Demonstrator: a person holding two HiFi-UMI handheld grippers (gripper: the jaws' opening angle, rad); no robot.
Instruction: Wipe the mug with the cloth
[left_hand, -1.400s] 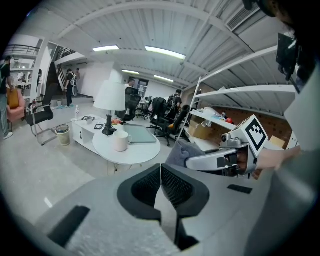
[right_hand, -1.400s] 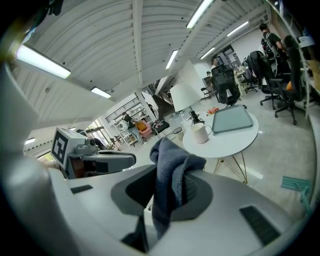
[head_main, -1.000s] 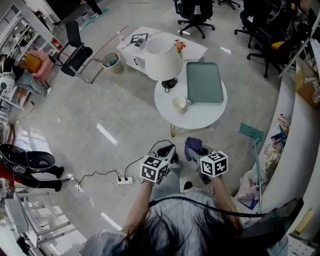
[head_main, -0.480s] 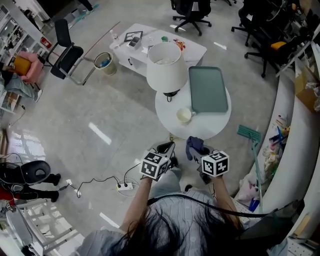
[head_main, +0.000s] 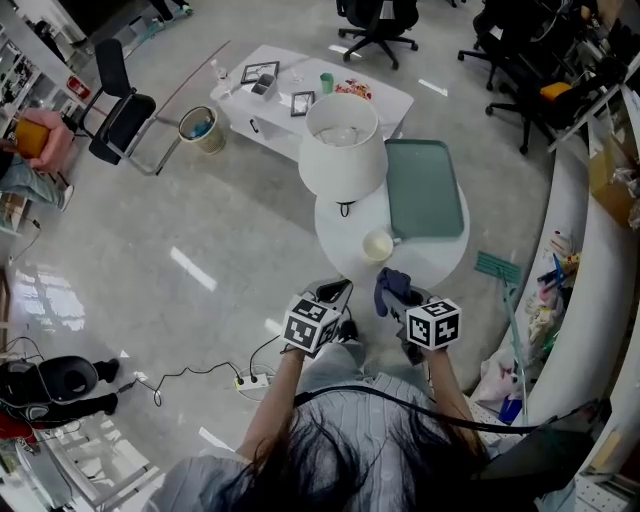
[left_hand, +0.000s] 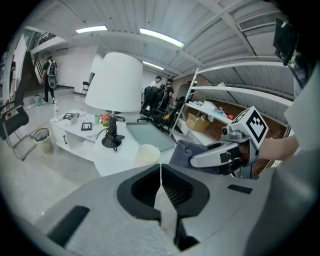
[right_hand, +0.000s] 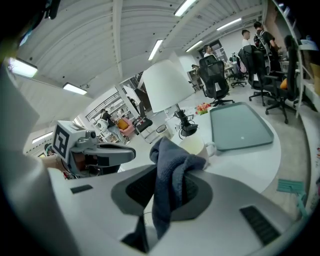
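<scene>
A cream mug (head_main: 378, 245) stands near the front edge of the round white table (head_main: 345, 231), its handle toward the tray; it also shows as the mug (left_hand: 147, 155) and the mug (right_hand: 195, 146). My right gripper (head_main: 396, 295) is shut on a dark blue cloth (head_main: 390, 289), which droops from its jaws as the cloth (right_hand: 171, 172), a little short of the mug. My left gripper (head_main: 333, 297) is shut and empty, held level beside the right one, short of the table.
A white table lamp (head_main: 343, 147) and a grey-green tray (head_main: 424, 187) share the round table. Behind it stands a low white table (head_main: 310, 85) with small items. A cable and power strip (head_main: 250, 380) lie on the floor at left; a counter (head_main: 600, 270) runs along the right.
The person has stepped closer to the round table. Both grippers now sit nearer its front edge and the mug, with the cloth still held.
</scene>
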